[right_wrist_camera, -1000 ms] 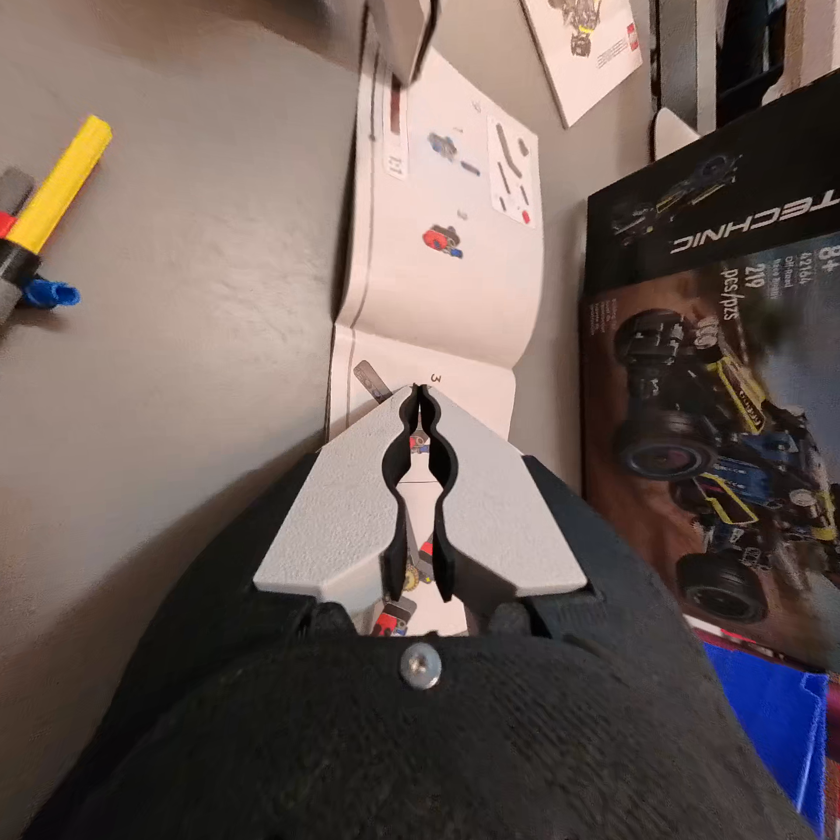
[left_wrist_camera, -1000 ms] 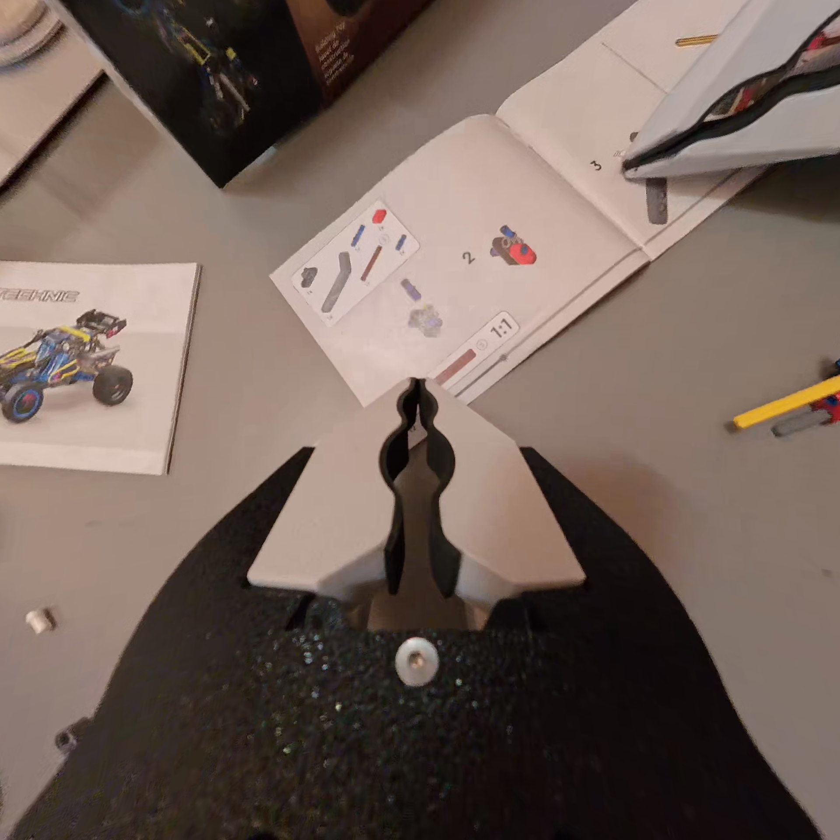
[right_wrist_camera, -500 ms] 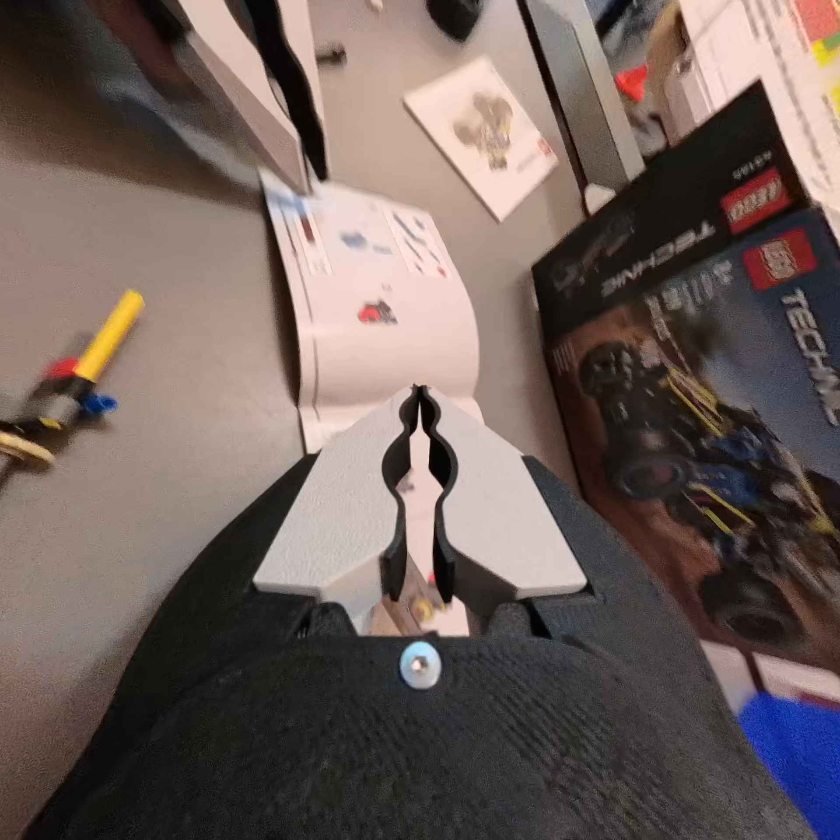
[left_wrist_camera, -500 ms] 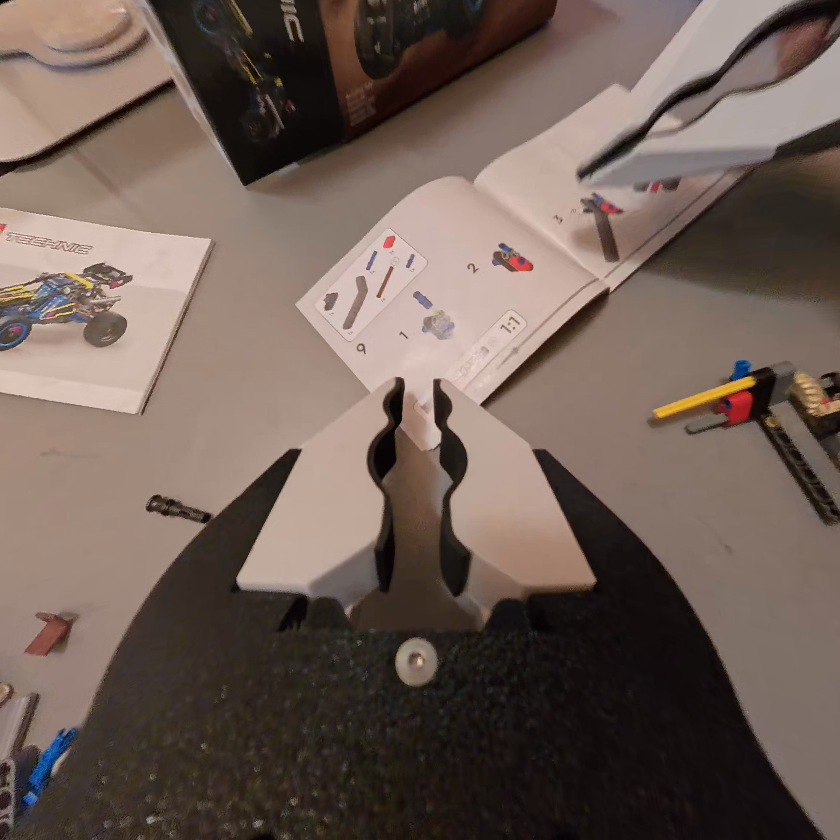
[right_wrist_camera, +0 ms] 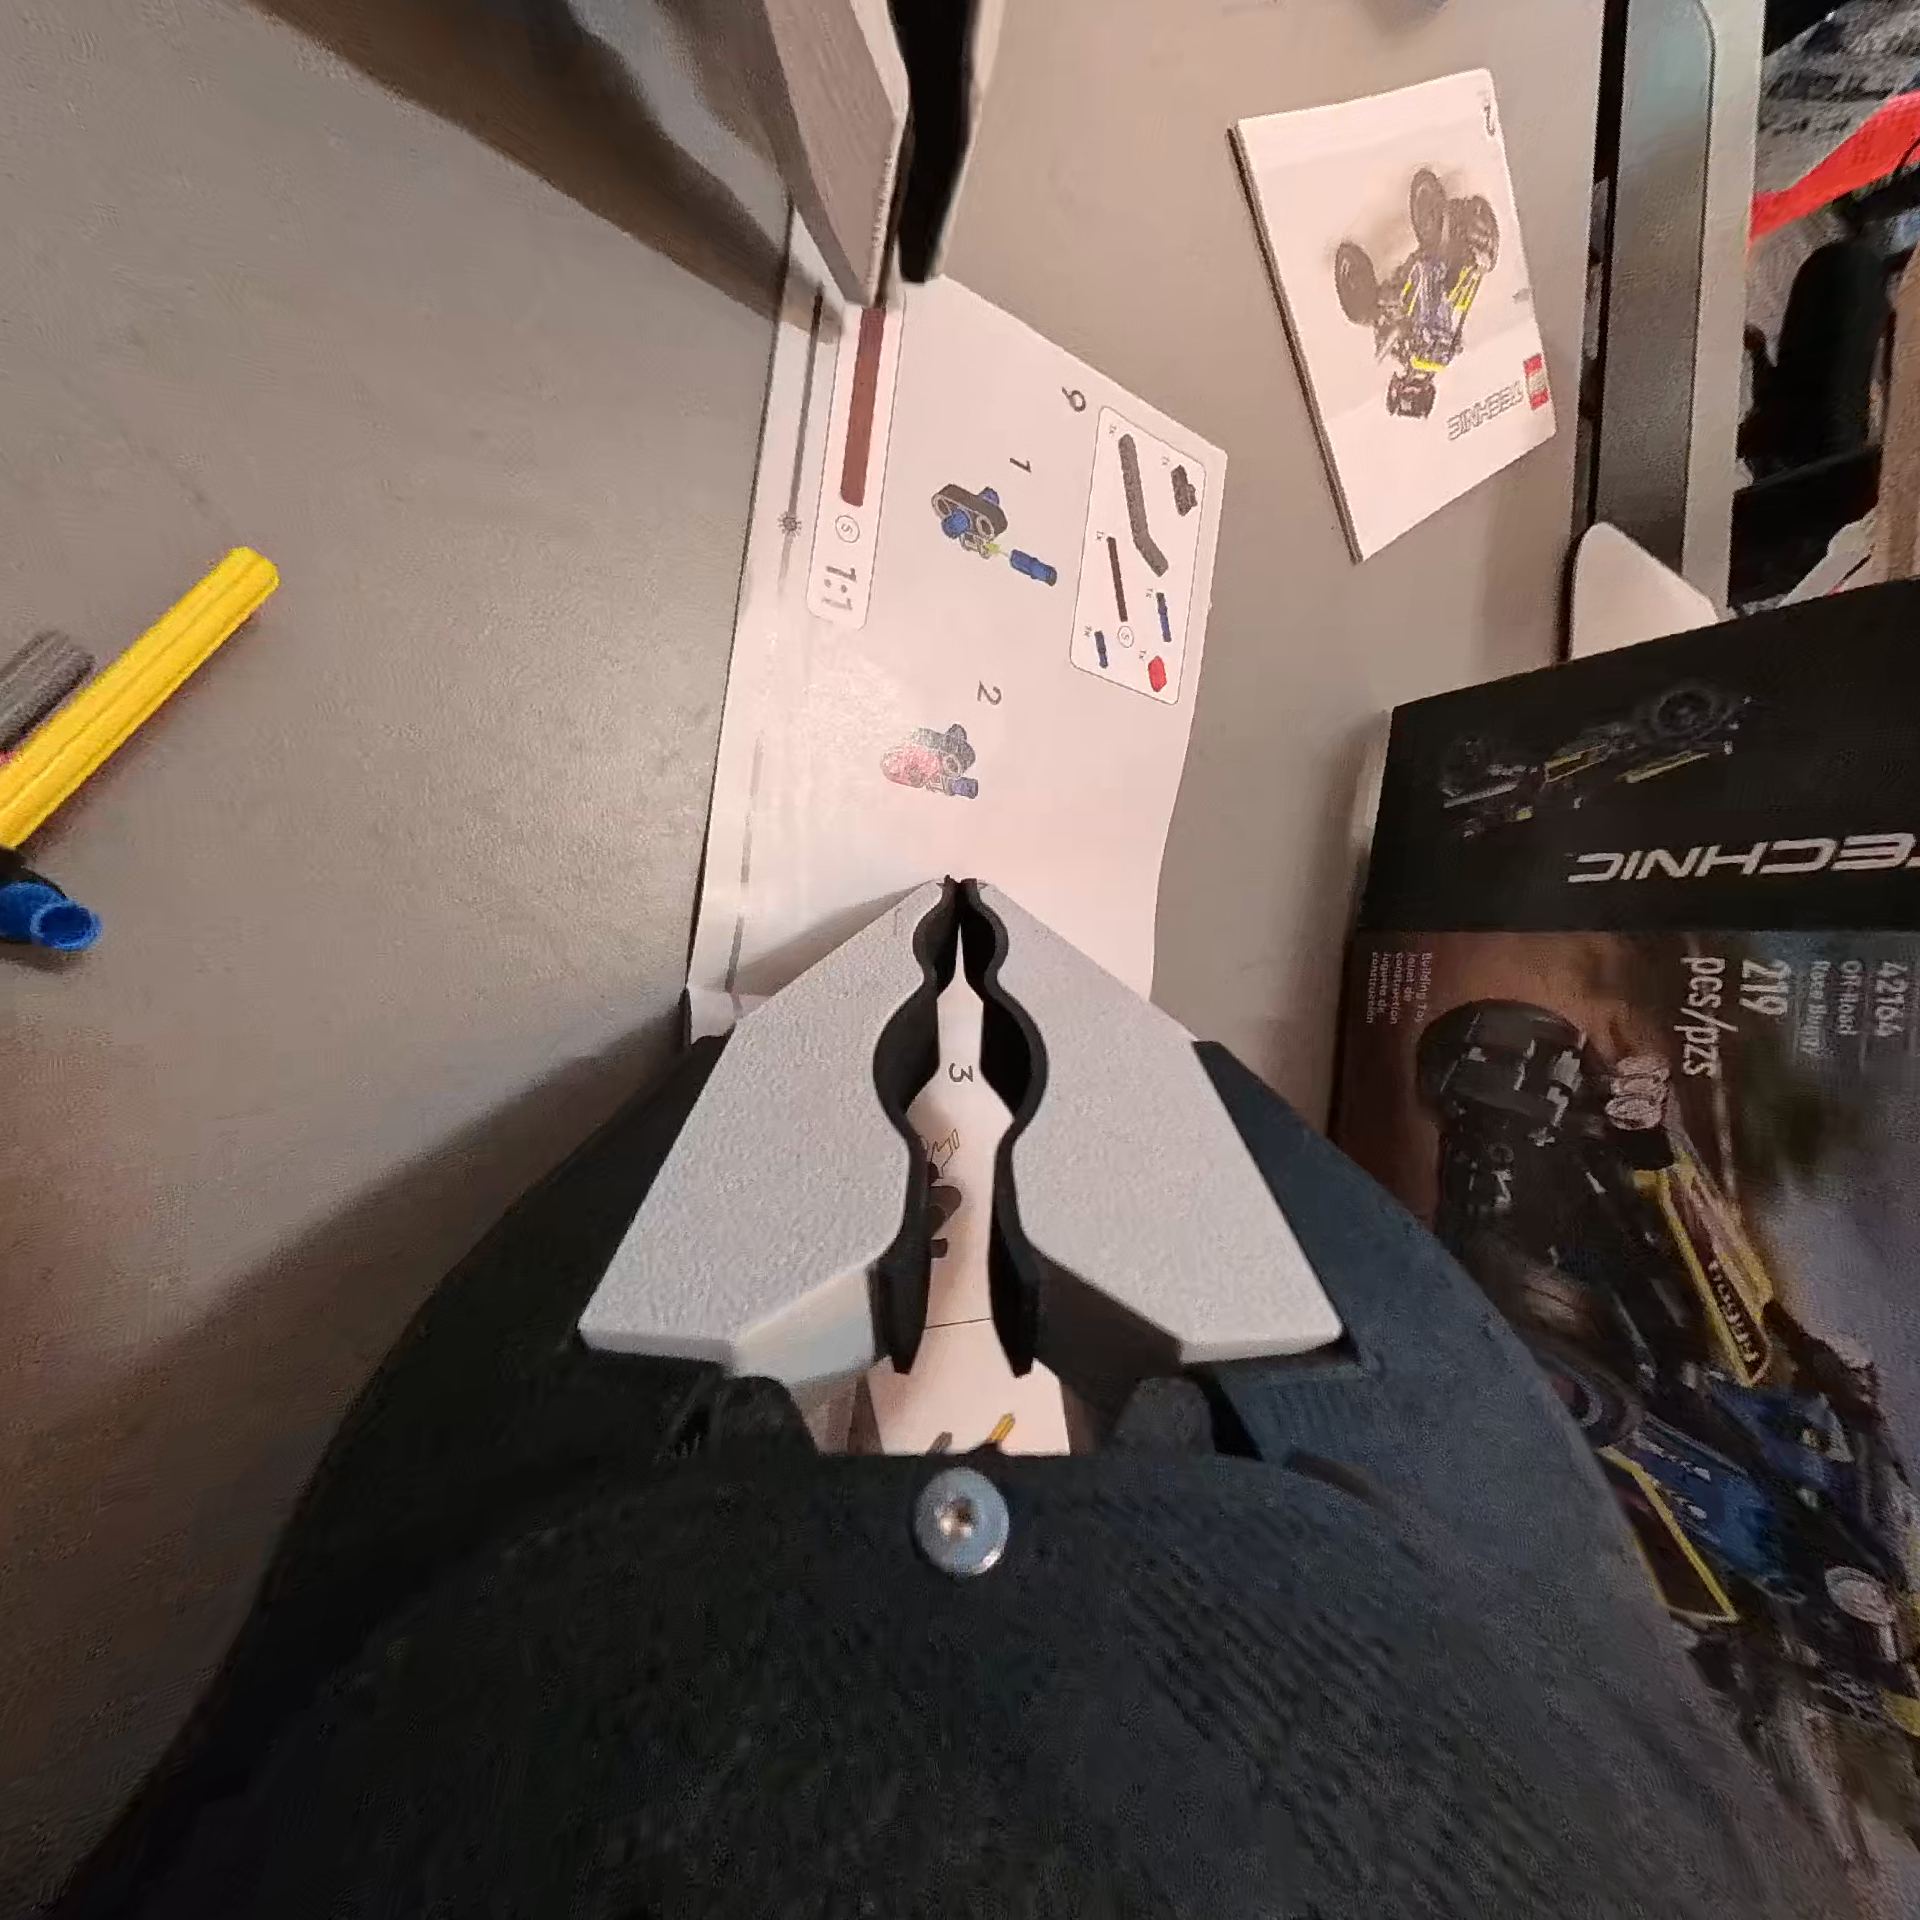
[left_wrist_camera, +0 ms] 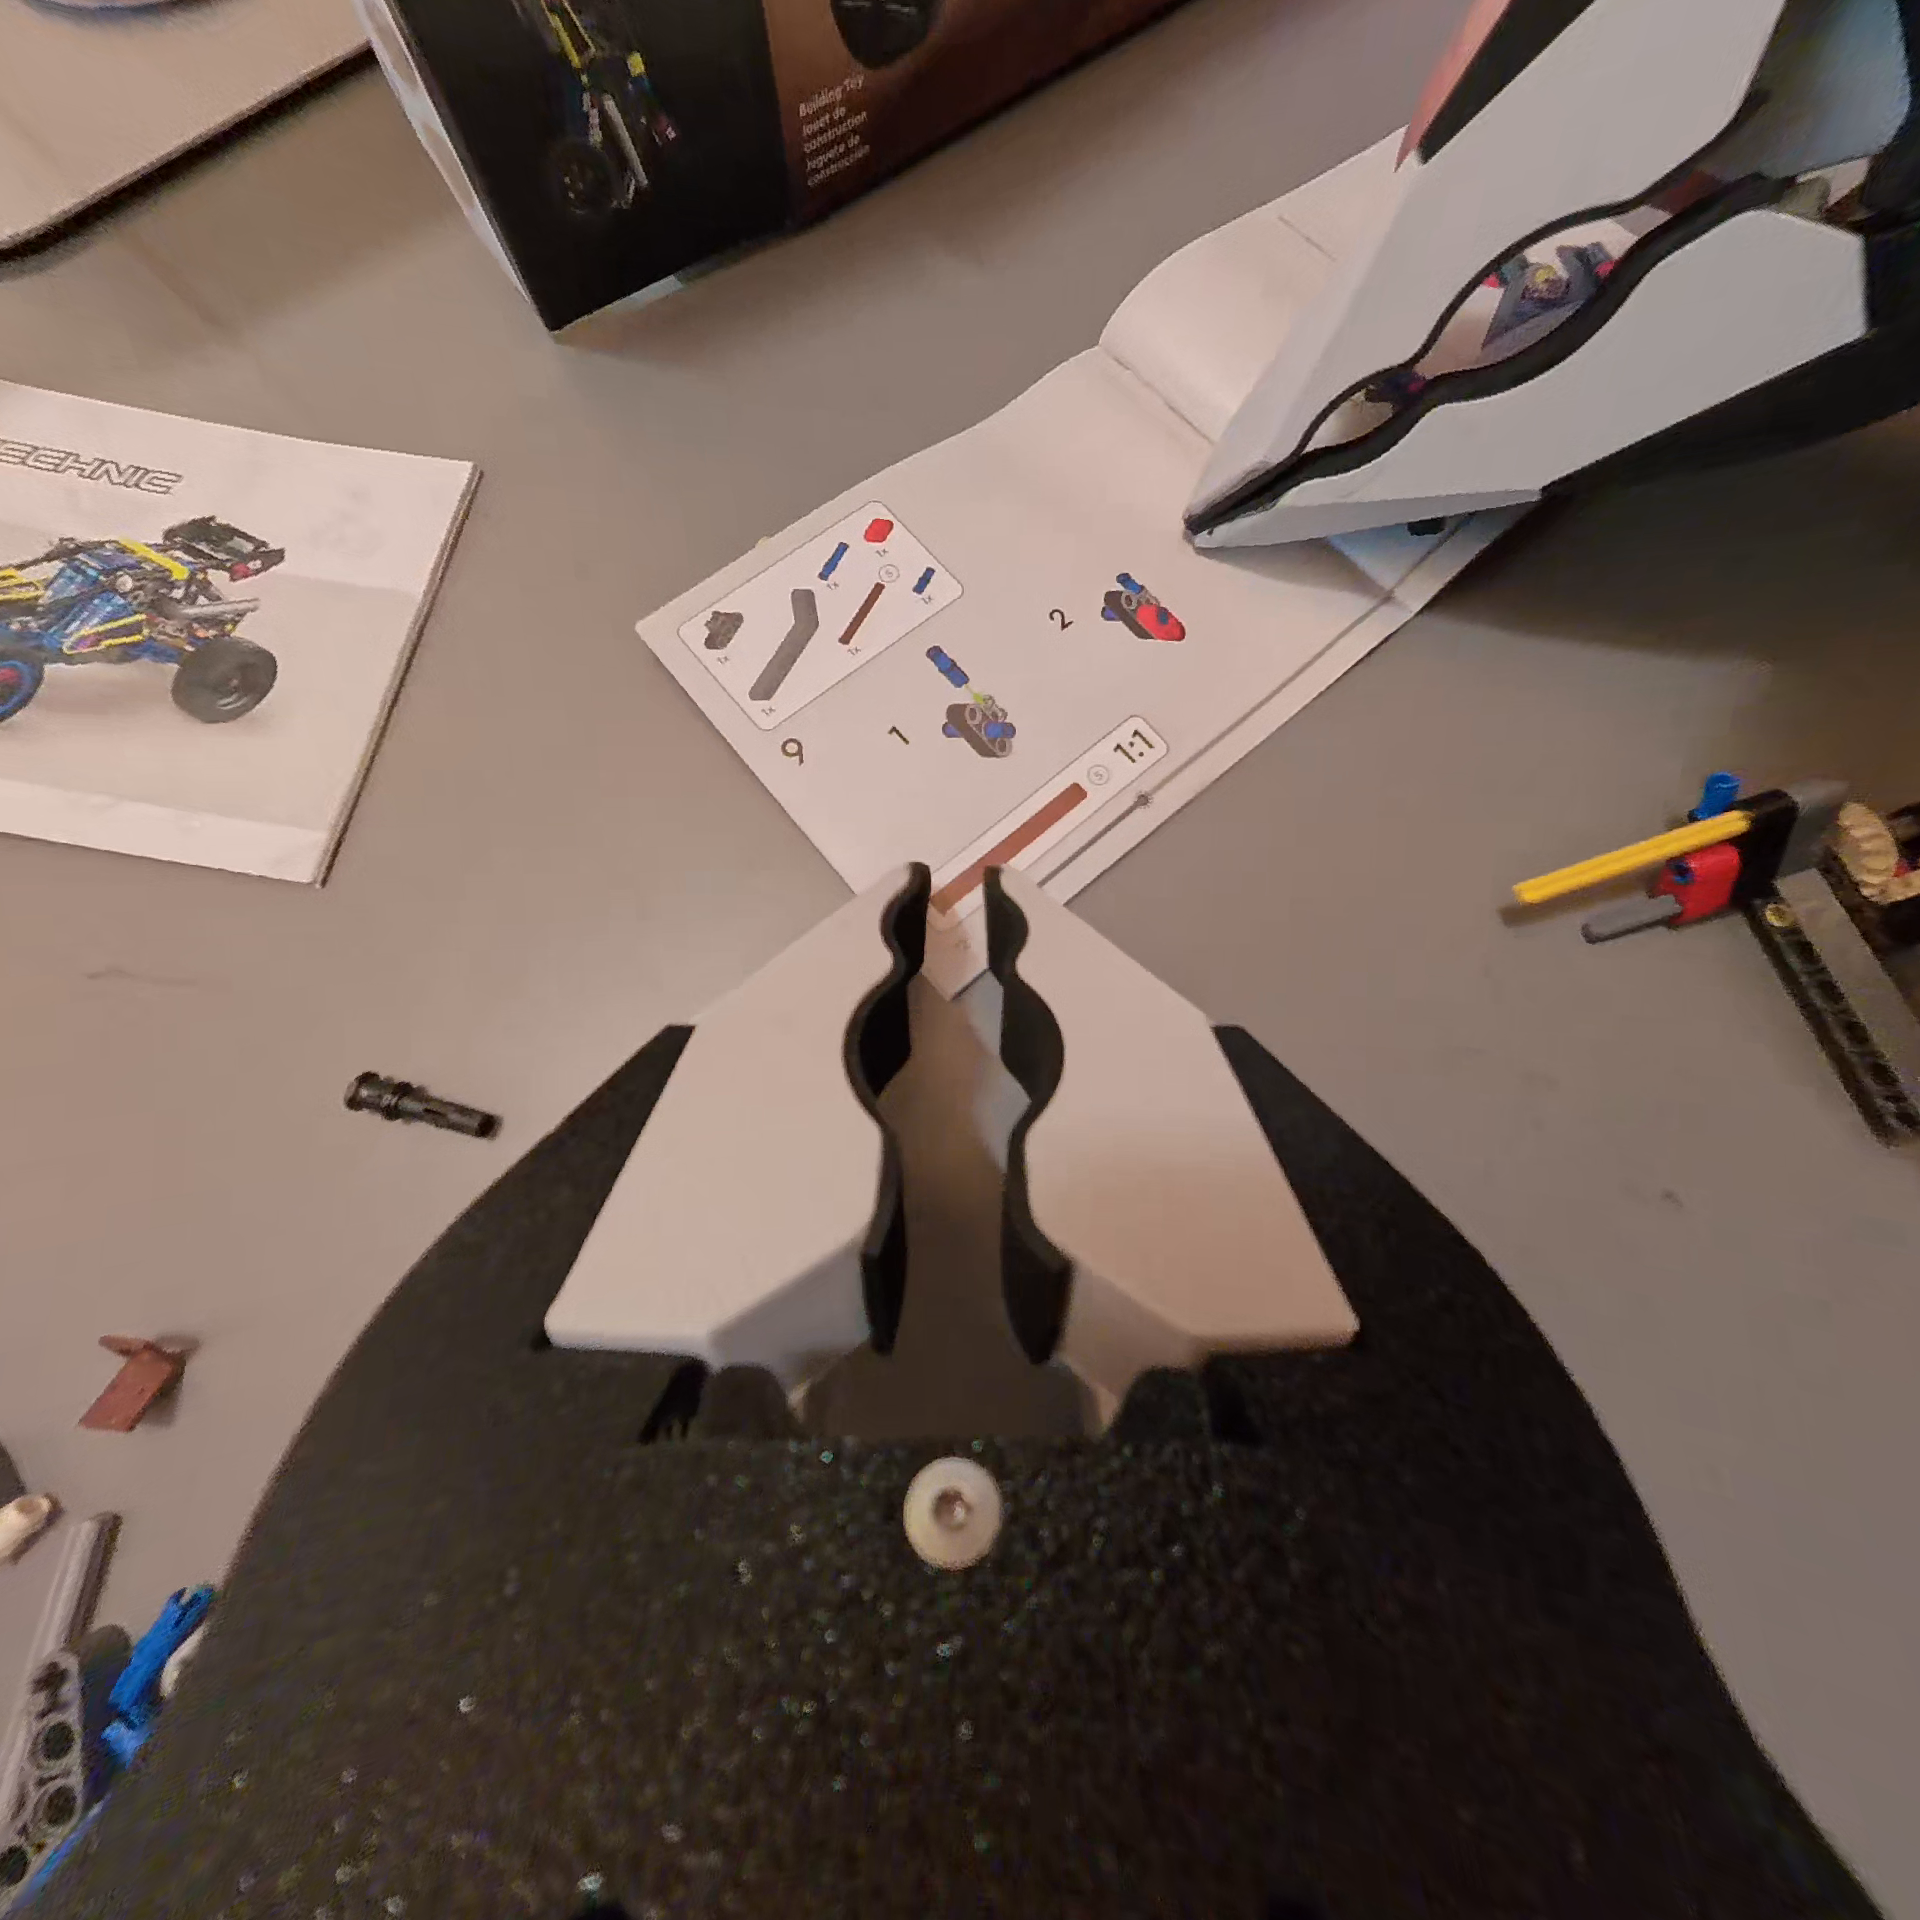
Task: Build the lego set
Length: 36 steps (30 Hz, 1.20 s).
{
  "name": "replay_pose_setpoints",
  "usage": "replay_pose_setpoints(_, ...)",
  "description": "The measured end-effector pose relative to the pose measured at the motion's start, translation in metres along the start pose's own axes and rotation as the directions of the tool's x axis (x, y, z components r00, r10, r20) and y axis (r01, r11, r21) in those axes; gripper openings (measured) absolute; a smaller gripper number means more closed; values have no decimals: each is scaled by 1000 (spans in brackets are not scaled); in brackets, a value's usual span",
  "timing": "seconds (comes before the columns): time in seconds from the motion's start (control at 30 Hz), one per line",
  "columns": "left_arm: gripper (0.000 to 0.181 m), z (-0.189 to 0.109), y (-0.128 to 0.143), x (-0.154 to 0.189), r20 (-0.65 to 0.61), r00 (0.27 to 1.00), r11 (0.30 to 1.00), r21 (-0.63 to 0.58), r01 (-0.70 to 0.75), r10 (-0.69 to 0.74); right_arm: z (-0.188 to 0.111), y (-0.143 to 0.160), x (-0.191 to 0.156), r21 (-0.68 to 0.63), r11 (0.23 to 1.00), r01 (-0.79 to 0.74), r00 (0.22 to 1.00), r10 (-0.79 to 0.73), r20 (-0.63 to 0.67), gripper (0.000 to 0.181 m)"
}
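The jaws of the left gripper (left_wrist_camera: 954, 883) are spread a little and hold nothing, right at the near corner of the open booklet (left_wrist_camera: 987, 665). The right gripper (right_wrist_camera: 958, 885) has its jaws pressed together on the booklet's far page (maybe holding it flat). This looks like checking the step. Next, pick a loose piece: the black pin (left_wrist_camera: 421, 1107) lies left of the booklet, the half-built part (left_wrist_camera: 1766, 862) right of it.

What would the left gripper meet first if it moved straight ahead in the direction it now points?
Most likely the open instruction booklet: the left gripper, jaws slightly open and empty, points at its near corner. Beyond the booklet stands the set's box. How high the gripper is above the table is unclear.
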<state>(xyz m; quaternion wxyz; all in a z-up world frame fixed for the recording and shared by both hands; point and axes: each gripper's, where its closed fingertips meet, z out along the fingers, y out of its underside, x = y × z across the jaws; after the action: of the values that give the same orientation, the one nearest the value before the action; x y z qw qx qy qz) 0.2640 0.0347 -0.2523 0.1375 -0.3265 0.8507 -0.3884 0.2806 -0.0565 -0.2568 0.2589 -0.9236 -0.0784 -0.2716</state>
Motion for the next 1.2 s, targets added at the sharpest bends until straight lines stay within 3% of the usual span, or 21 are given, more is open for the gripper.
replay_pose_setpoints(0.17,7,-36,-23,-8,50,999,990,139,8,-16,-3,0,-4,36,998,-45,999,44,31,0)
replay_pose_setpoints(0.23,7,-66,-29,-21,103,994,980,197,5,-26,-9,-4,-15,79,994,-73,993,65,100,0)
replay_pose_setpoints(0.33,8,-122,-20,-61,242,968,973,230,4,-61,-9,-6,-17,96,993,-73,994,65,89,0)
replay_pose_setpoints(0.5,11,-221,50,-153,525,835,983,157,97,-166,-6,-9,-11,62,994,-87,996,88,-7,0)
replay_pose_setpoints(0.63,11,-258,109,-172,525,810,965,136,222,-260,-19,-18,1,157,977,-143,982,160,-102,0)
replay_pose_setpoints(0.73,11,-266,141,-170,507,809,954,126,271,-297,-31,-11,13,199,971,-133,960,176,-219,0)
replay_pose_setpoints(0.83,10,-258,153,-159,436,840,946,133,296,-324,-40,-3,20,206,970,-130,935,189,-300,0)
replay_pose_setpoints(0.97,10,-235,139,-136,302,912,960,125,251,-278,-46,-2,21,223,964,-147,928,212,-306,0)
replay_pose_setpoints(1.2,12,-184,103,-119,197,977,997,10,81,-81,-45,16,23,134,974,-182,921,216,-323,5)
